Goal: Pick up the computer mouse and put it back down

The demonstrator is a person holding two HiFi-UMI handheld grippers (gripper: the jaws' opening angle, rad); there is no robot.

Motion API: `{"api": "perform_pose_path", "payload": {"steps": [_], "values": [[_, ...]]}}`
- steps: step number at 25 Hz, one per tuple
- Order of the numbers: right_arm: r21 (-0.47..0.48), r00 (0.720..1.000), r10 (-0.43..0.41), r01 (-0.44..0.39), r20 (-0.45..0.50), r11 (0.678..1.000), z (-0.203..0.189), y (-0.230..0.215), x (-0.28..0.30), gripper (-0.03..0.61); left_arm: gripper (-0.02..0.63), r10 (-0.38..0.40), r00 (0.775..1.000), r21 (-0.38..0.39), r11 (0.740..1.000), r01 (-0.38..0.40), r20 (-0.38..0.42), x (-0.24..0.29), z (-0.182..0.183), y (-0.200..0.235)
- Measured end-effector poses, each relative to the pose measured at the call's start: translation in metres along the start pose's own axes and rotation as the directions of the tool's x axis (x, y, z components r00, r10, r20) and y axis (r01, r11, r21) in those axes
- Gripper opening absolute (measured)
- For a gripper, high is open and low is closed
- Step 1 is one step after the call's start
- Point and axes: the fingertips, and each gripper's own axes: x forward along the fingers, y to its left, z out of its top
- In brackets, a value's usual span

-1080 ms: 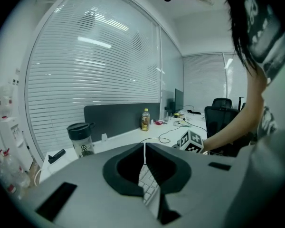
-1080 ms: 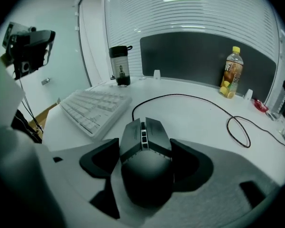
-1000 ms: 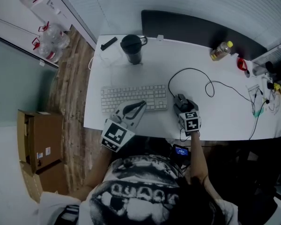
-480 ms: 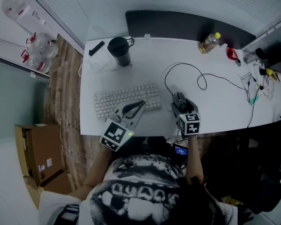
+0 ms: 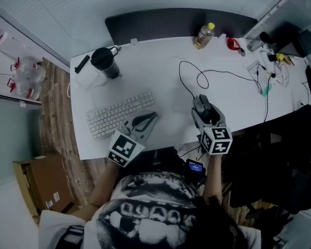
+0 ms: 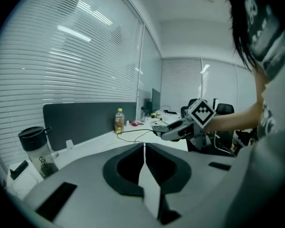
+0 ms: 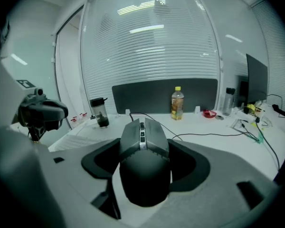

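Mouse [image 5: 200,101] pinched in the right gripper [image 5: 204,113], off the desk [image 5: 160,71]
Head view: over the near edge. Left gripper view: left gripper [image 6: 144,167] pressed together, empty. Right gripper view: mouse square between the jaws; lower it level, gently

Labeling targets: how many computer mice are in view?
1. The mouse is clamped in the right gripper, by the front edge of the desk. Clutter at the desk's far right end could hide another.
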Motion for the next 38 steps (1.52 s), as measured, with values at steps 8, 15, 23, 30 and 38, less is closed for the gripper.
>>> {"api": "perform_pose_path", "payload": {"steps": [8,15,23,30,38], "values": [[0.057,0.993,-0.114,0.111,0.044,0.992,0.001,-0.053,-0.052,0.301,0.011,-0.099,0.995,0.034,0.994,0.099,-0.001,0.040,0.013,-0.034],[0.108,0.978,-0.208,0.207,0.001,0.972,-0.033,-0.107,-0.074,0.301,0.011,-0.163,0.986,0.055,0.985,0.164,-0.024,0.073,0.019,-0.065],[0.136,0.954,-0.287,0.297,-0.089,0.945,-0.084,-0.174,-0.087,0.301,0.011,-0.183,0.982,0.071,0.980,0.186,-0.048,0.111,0.029,-0.084],[0.204,0.937,-0.315,0.341,-0.151,0.918,-0.122,-0.231,-0.079,0.301,0.011,-0.172,0.984,0.086,0.980,0.177,-0.053,0.141,0.042,-0.095],[0.264,0.919,-0.320,0.376,-0.232,0.888,-0.161,-0.279,-0.054,0.301,0.011,-0.130,0.989,0.079,0.988,0.135,-0.071,0.156,0.044,-0.101]]}}
